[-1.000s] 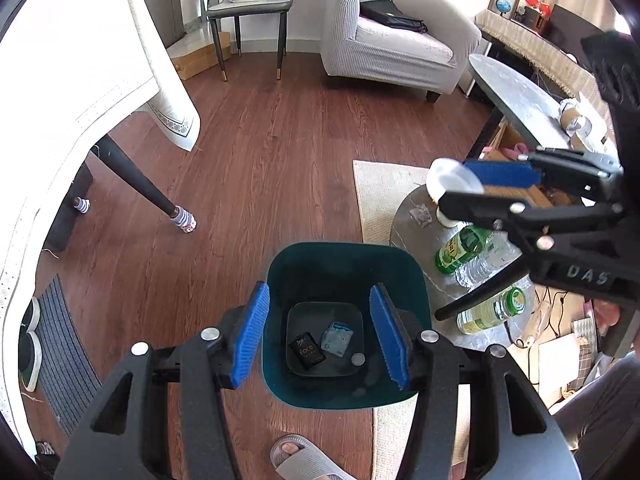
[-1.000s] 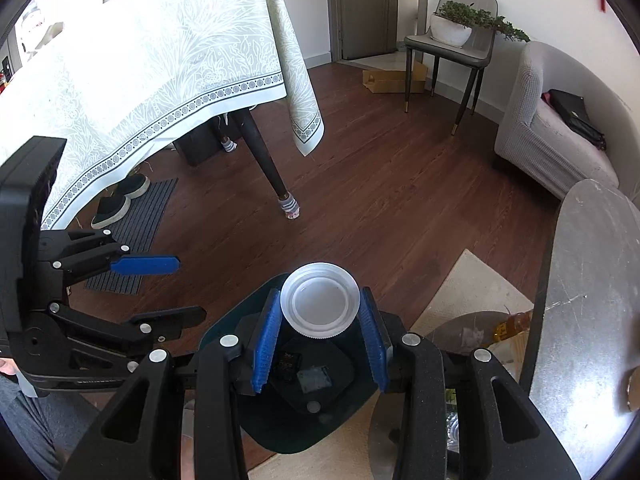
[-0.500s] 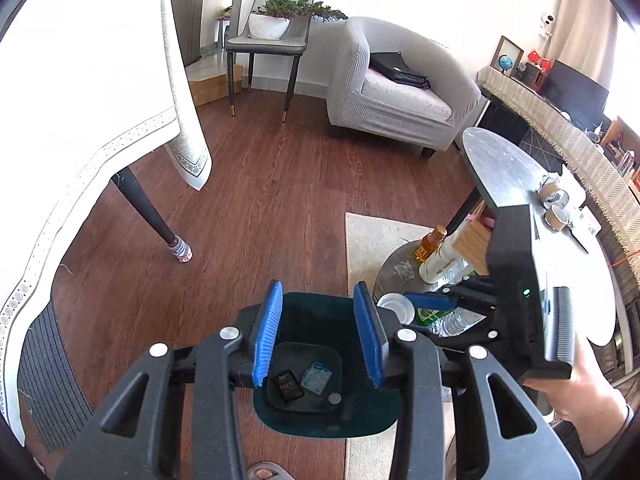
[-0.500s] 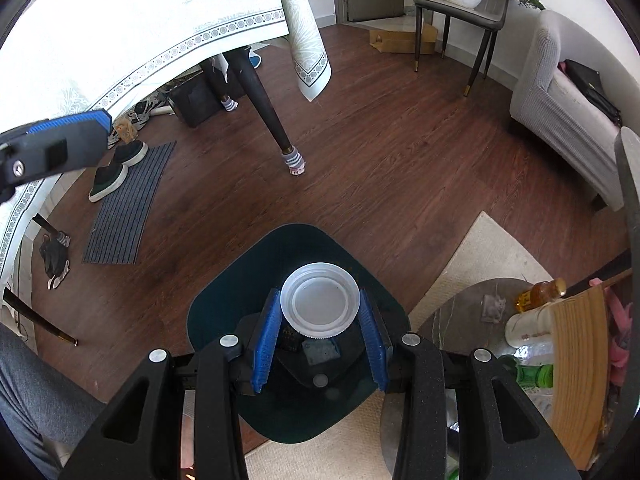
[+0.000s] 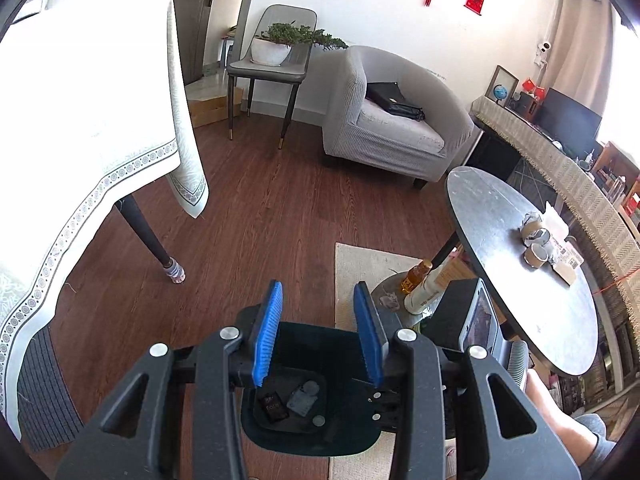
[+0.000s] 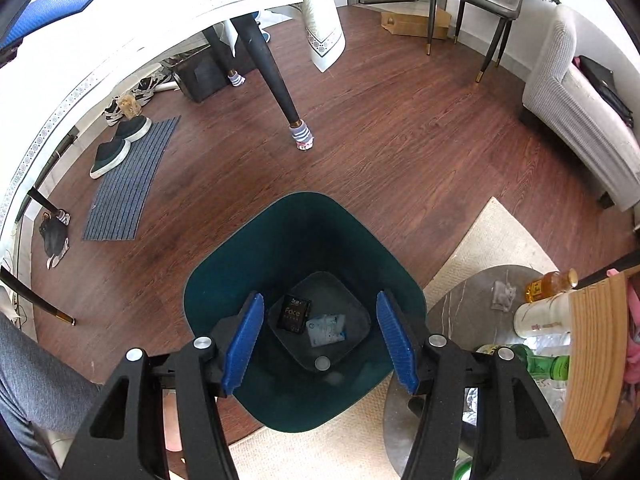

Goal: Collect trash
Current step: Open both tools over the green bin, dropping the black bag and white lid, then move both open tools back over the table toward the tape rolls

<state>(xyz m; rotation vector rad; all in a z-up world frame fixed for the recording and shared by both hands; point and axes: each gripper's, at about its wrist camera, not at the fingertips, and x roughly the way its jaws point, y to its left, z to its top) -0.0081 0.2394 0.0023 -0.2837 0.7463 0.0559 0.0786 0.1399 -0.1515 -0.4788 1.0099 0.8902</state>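
A dark teal trash bin (image 6: 280, 240) stands on the wood floor, also in the left wrist view (image 5: 344, 436). At its bottom lie a black packet (image 6: 294, 314), a pale blue packet (image 6: 327, 329) and a small round cap (image 6: 321, 363). My right gripper (image 6: 320, 338) is open and empty right above the bin's mouth. My left gripper (image 5: 318, 334) is open and empty, higher above the bin. Paper cups (image 5: 534, 240) stand on the round grey table (image 5: 500, 208).
A low round marble table (image 6: 472, 304) to the bin's right holds bottles (image 6: 548, 284), over a beige rug (image 6: 500, 240). A cloth-covered table with a dark leg (image 6: 276, 88), a grey armchair (image 5: 392, 128), a chair with a plant (image 5: 276, 52) and a doormat with shoes (image 6: 128, 172) surround it.
My right gripper opened and the white cup it held is gone from between its fingers. My left gripper rose and tilted up, showing more of the room.
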